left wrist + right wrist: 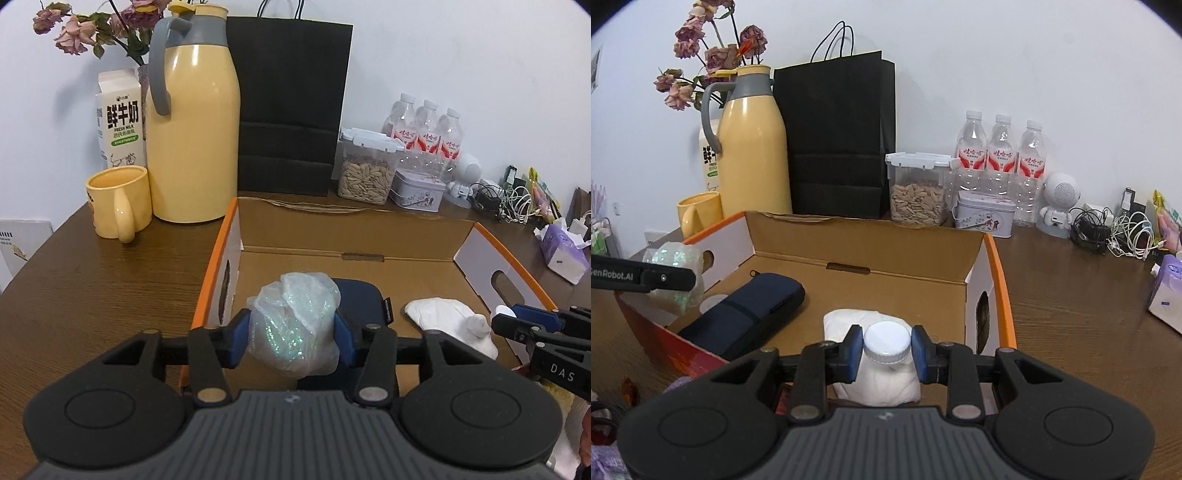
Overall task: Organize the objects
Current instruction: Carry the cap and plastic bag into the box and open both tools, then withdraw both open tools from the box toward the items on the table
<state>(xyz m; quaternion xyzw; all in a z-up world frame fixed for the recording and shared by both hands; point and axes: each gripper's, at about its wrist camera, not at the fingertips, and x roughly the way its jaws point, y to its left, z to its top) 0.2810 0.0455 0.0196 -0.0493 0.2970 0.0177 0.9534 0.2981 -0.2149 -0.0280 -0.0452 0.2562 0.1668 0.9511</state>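
Observation:
An open cardboard box [332, 236] with orange edges sits on the brown table; it also shows in the right wrist view [864, 243]. My left gripper [293, 332] is shut on a clear plastic bag of glittery material [295, 325], held above the box's near left part; the bag also shows in the right wrist view [677, 273]. My right gripper [886, 352] is shut on a small white bottle with a ribbed cap [886, 341], above a white cloth bundle [846, 321] in the box. A dark blue pouch [746, 306] lies on the box floor.
Behind the box stand a yellow thermos [192, 125], yellow mug [118, 201], milk carton [120, 122], black paper bag [291, 110], seed container [365, 166], tin [417, 192], water bottles [428, 129] and a white speaker robot [1058, 203]. Cables [1115, 229] and a tissue pack [1167, 291] lie at right.

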